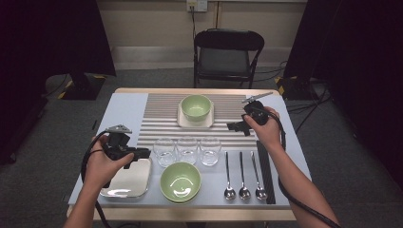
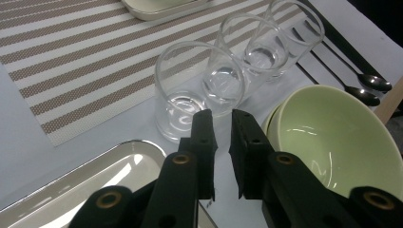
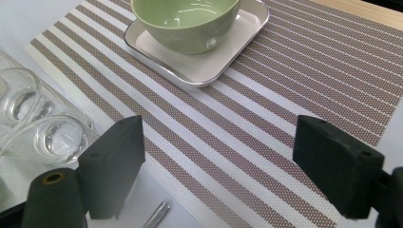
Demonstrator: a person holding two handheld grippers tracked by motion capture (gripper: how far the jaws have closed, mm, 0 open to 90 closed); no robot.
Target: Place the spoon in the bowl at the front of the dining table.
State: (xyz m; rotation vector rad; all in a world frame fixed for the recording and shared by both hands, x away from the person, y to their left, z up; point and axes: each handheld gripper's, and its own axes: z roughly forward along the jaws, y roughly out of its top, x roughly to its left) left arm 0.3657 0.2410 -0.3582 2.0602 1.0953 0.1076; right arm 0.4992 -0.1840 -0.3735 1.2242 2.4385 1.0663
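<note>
While its jaws are drawn nearly together with only a thin slit between them and nothing held, the left gripper point(image 2: 222, 124) is kept low over the near left part of the table, just above the inner edge of the steel tray point(image 2: 102, 178). It is aimed at the nearest glass point(image 2: 190, 88), the first of three glasses lined up along the near edge of the striped placemat point(image 2: 81, 57); that glass seems to be the thing reached for, though nothing is touched yet. A green bowl point(image 2: 340, 135) is seen just to the right of the jaws, close enough to be knocked if the approach is swung wide.

The right gripper point(image 3: 216, 164) is held with its jaws spread wide apart and empty, raised over the right part of the placemat. Beyond it a second green bowl point(image 3: 185, 21) is set on a white square plate point(image 3: 214, 64), a place setting apparently finished at the far side. Three spoons point(image 1: 243, 178) and a dark strip, perhaps chopsticks point(image 1: 266, 171), are laid in a row at the near right, presumably as stock for further settings, within easy reach of the open right gripper
</note>
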